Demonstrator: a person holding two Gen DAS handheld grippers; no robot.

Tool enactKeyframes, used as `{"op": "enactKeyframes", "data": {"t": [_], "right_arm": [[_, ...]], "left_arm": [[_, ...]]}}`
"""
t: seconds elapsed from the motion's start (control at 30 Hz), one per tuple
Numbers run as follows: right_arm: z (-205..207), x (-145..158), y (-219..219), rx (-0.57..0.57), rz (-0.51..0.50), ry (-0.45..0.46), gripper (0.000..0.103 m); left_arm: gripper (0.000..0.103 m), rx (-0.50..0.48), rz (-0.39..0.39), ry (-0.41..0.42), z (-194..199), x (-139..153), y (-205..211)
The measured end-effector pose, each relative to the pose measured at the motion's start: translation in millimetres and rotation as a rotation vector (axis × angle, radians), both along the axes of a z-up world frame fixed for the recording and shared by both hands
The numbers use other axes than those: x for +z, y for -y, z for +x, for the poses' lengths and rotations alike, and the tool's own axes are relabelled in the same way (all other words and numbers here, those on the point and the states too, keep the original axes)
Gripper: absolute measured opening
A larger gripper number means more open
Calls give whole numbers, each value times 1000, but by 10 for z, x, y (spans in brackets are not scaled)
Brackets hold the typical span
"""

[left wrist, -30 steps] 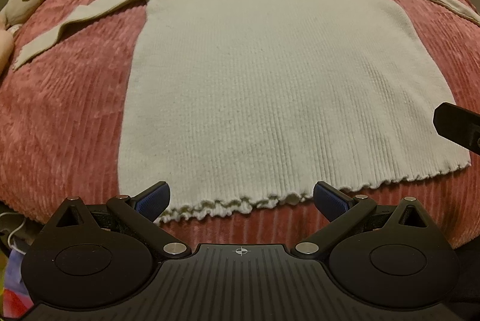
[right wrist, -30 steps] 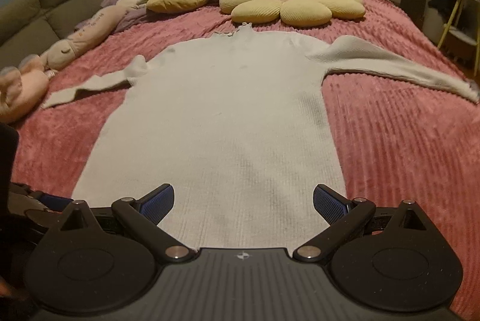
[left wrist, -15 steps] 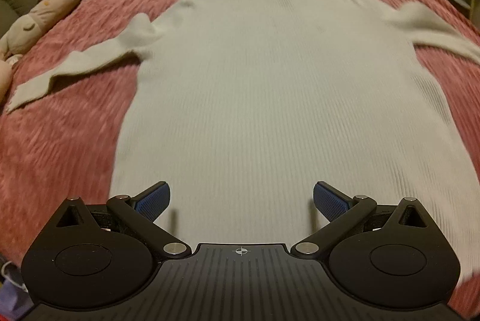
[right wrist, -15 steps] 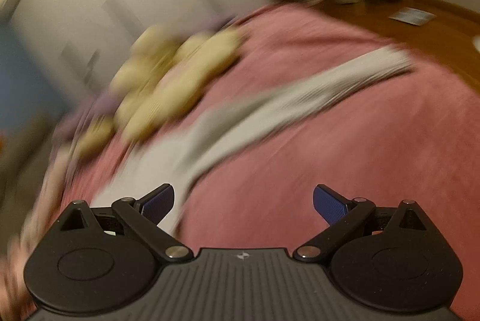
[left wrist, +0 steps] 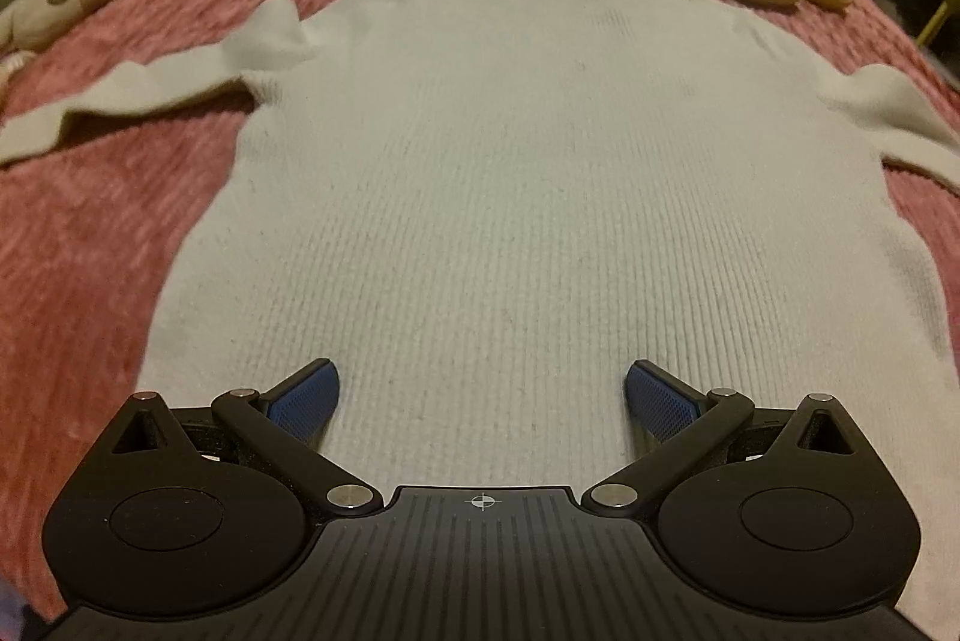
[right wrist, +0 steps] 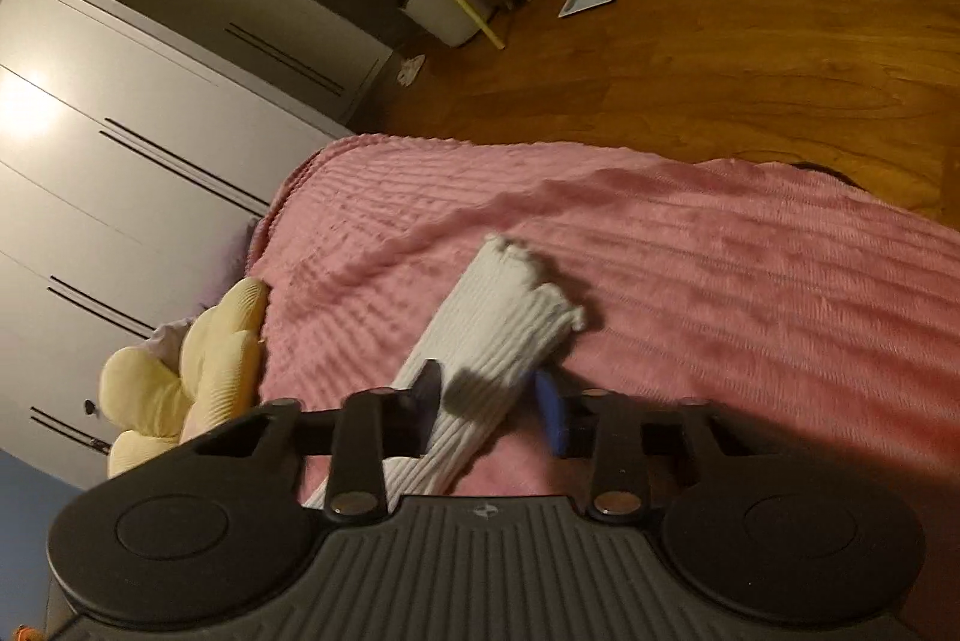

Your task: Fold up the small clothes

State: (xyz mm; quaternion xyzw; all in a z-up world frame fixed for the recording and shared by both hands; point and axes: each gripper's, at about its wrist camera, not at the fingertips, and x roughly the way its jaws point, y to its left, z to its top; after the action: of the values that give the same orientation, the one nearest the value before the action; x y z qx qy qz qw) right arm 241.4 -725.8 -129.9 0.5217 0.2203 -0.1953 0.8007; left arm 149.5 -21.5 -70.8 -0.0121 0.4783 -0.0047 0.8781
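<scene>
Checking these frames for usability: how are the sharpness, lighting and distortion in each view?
Left wrist view: dim warm light, sweater knit sharp at centre, left sleeve softly blurred, fisheye bulge. Right wrist view: tilted, bedspread streaked by motion blur, glare on the wardrobe.

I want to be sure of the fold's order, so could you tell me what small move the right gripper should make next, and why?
Probably lift the sleeve a little and carry it in over the sweater body. The right gripper looks closed on the sleeve near its cuff, which lies on the bedspread, while the body lies flat with both sleeves spread out. The left gripper hovers open over the body.
</scene>
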Motion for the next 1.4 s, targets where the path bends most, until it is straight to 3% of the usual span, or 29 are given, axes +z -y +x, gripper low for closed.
{"op": "enactKeyframes", "data": {"t": [0.1, 0.17, 0.3, 0.37, 0.5, 0.57, 0.63, 0.73, 0.83, 0.87, 0.93, 0.97, 1.03, 1.07, 1.1, 1.13, 1.17, 1.27, 1.4], "right_arm": [[64, 4, -5, 16, -58, -23, 13], [97, 77, -66, 36, -115, -54, 11], [232, 499, -453, 101, -336, -57, 10], [353, 843, -942, 214, -497, 11, 10], [490, 1328, -2189, 521, -631, 247, 10], [514, 1401, -2794, 679, -646, 325, 18], [529, 1340, -3320, 840, -606, 337, 66], [444, 1106, -3553, 864, -521, 306, 70], [294, 804, -3380, 804, -390, 188, 66], [264, 720, -3307, 787, -365, 161, 64], [121, 572, -3162, 758, -355, 113, 63], [79, 505, -3096, 750, -353, 94, 63], [0, 444, -2968, 736, -342, 72, 63], [-65, 402, -2904, 729, -333, 67, 63], [-96, 366, -2878, 725, -323, 67, 63], [-122, 347, -2861, 720, -313, 67, 63], [-136, 331, -2840, 717, -305, 66, 63], [-171, 294, -2838, 724, -286, 79, 63], [0, 377, -2901, 735, -248, 124, 63]], "left_arm": [[103, -6, -40, 1, -12, -21, -65], [103, -27, -27, -11, 18, -19, -51], [103, -26, -42, 10, 25, 60, -59], [103, -43, -91, 58, 36, 178, -86], [103, -105, -216, 149, 220, 487, -106], [103, -140, -254, 188, 349, 618, -93], [103, -168, -318, 196, 560, 682, -93], [103, -152, -406, 154, 918, 594, -125], [103, -119, -524, 53, 1338, 388, -85], [101, -112, -553, 36, 1452, 316, -48], [86, -111, -575, 7, 1645, 174, 46], [73, -109, -579, -20, 1727, 109, 91], [68, -100, -598, -106, 1857, -76, 158], [66, -91, -606, -121, 1873, -123, 181], [58, -93, -610, -111, 1880, -134, 195], [44, -107, -612, -99, 1889, -131, 209], [7, -107, -620, -108, 1914, -141, 207], [8, -87, -680, -91, 1920, -41, 123], [8, -154, -623, 55, 1835, 410, -119]]}}
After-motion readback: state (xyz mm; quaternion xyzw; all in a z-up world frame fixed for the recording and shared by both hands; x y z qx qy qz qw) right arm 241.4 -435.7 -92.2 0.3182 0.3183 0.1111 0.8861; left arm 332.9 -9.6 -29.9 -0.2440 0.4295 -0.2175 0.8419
